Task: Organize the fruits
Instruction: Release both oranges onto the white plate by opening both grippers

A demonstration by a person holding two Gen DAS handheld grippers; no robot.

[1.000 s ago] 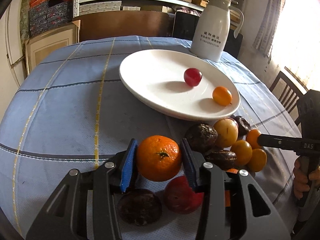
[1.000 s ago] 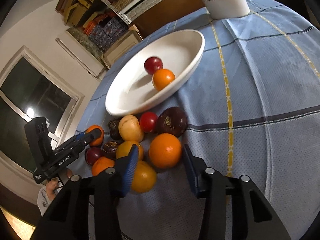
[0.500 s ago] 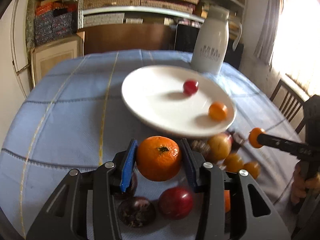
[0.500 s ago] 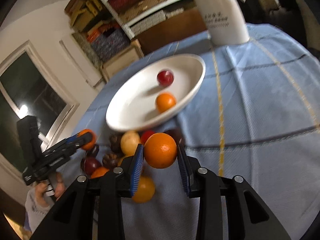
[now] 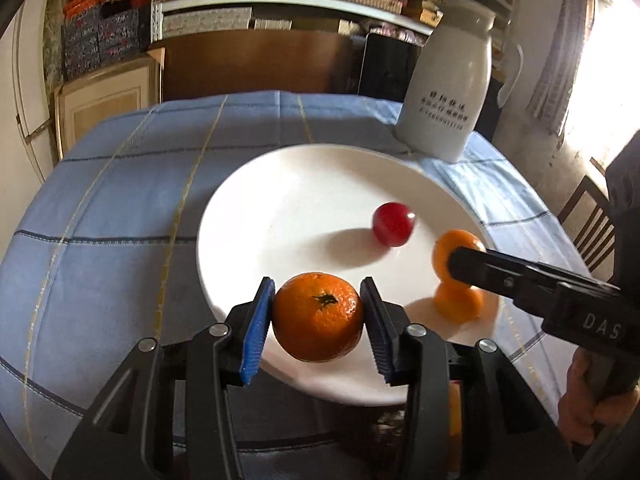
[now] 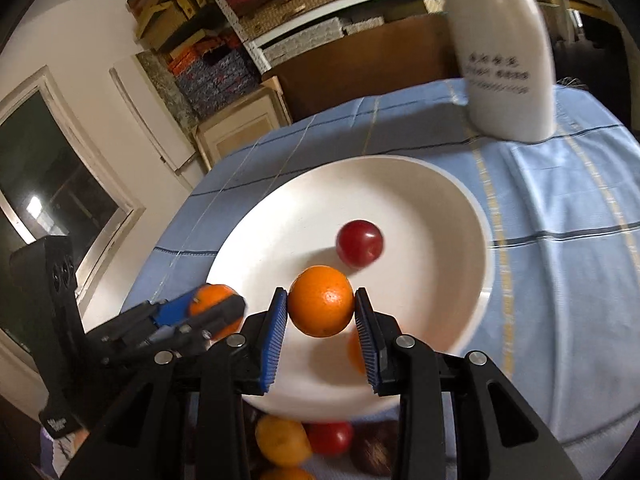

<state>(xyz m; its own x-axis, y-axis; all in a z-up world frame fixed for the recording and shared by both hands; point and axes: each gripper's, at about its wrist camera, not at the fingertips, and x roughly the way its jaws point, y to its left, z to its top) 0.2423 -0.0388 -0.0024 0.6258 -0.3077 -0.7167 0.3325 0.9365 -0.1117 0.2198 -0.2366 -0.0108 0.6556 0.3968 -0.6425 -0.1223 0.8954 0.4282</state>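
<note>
My left gripper (image 5: pixel 316 286) is shut on a mandarin (image 5: pixel 318 320) with a green stem scar, held just above the near rim of the white plate (image 5: pixel 280 208). On the plate lie a small red fruit (image 5: pixel 392 230) and a small orange (image 5: pixel 458 306). My right gripper (image 6: pixel 320 295) is shut on a smooth orange (image 6: pixel 322 304) above the near part of the plate (image 6: pixel 440 216). It comes in from the right in the left wrist view, the right gripper (image 5: pixel 456 258) hanging over the small orange. The left gripper (image 6: pixel 218 306) shows at the left in the right wrist view.
A tall white jug (image 5: pixel 448 92) stands behind the plate on the blue checked tablecloth (image 5: pixel 120 200). Loose fruits lie on the cloth by the plate's near rim: a yellow one (image 6: pixel 282 442), a red one (image 6: pixel 330 436), a dark one (image 6: pixel 374 452). A person's hand (image 5: pixel 580 400) holds the right gripper. A chair (image 5: pixel 592 224) stands at the right.
The right gripper closed on the orange from the pile and lifted it. Both grippers carried their fruit forward from the pile to above the plate's near side.
</note>
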